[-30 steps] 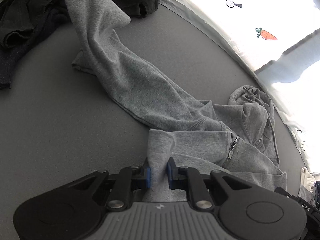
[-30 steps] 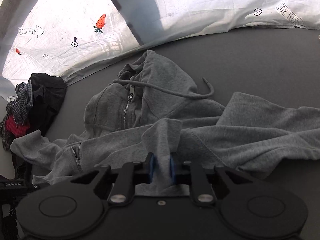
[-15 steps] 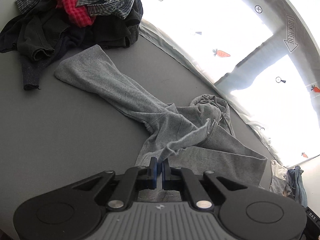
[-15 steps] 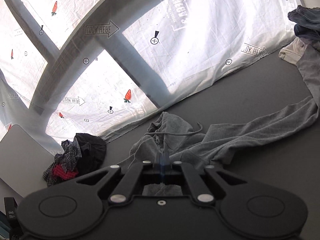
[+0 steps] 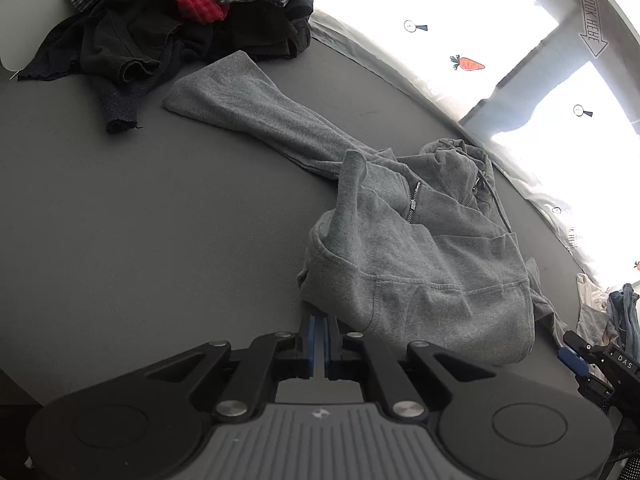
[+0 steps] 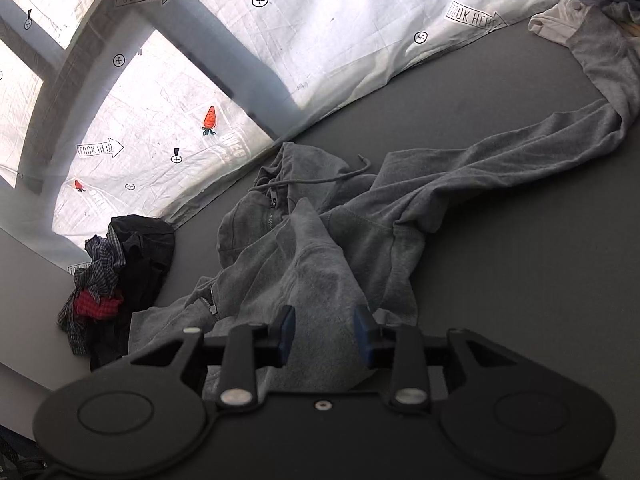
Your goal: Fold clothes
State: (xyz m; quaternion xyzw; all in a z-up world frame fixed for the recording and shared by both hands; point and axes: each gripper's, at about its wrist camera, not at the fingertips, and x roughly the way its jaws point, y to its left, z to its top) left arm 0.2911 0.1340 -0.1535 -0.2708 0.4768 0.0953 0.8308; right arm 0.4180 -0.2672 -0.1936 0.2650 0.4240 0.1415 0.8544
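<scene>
A grey zip hoodie lies rumpled on the dark grey table, one sleeve stretched toward the far clothes pile. My left gripper is shut, its tips pinching the edge of the hoodie's hem at the near left corner. In the right wrist view the hoodie spreads ahead, its other sleeve trailing to the far right. My right gripper has its jaws opening. Hoodie cloth lies between and under the blue pads, and they do not press on it.
A heap of dark, red and checked clothes sits at the table's far corner, also seen as a pile at left. More garments lie far right. A white printed sheet hangs behind the table.
Both grippers have drawn back from the hoodie, pulling its lower part toward me. The right jaws, shut on the cloth before, have come apart. The left stays shut.
</scene>
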